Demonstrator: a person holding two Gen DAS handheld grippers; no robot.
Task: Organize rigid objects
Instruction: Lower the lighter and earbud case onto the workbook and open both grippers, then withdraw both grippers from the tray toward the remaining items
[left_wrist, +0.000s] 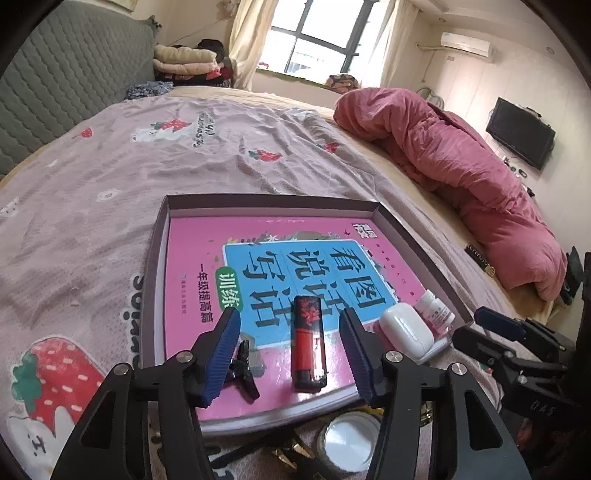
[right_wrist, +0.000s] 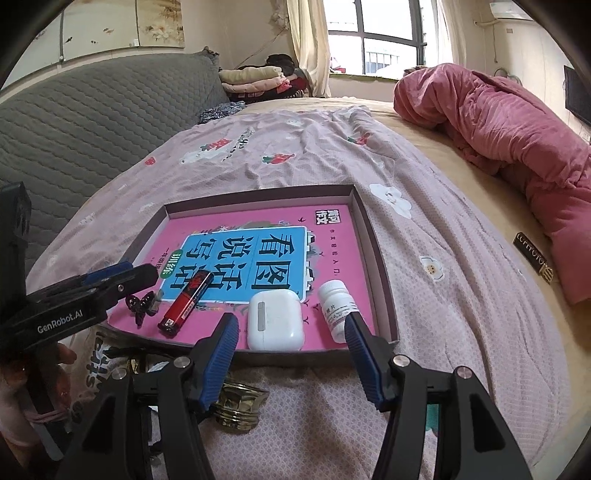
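A shallow box tray (left_wrist: 155, 258) (right_wrist: 373, 243) lies on the bed with a pink book (left_wrist: 192, 251) (right_wrist: 332, 229) inside. On the book lie a red and black lighter (left_wrist: 308, 341) (right_wrist: 186, 301), a black clip (left_wrist: 243, 363) (right_wrist: 140, 304), a white earbud case (left_wrist: 406, 330) (right_wrist: 275, 319) and a small white pill bottle (left_wrist: 434, 308) (right_wrist: 336, 302). My left gripper (left_wrist: 291, 354) is open and empty, its fingers either side of the lighter. My right gripper (right_wrist: 291, 354) is open and empty above the tray's near edge, by the earbud case.
Below the tray's near edge lie a white round lid (left_wrist: 349, 441), a gold cap (right_wrist: 238, 406) and small gold pieces (left_wrist: 291, 452). A rolled red quilt (left_wrist: 461, 166) (right_wrist: 517, 129) lies at the right. A grey headboard (left_wrist: 66, 81) (right_wrist: 92, 122) and folded clothes (left_wrist: 188, 62) stand behind.
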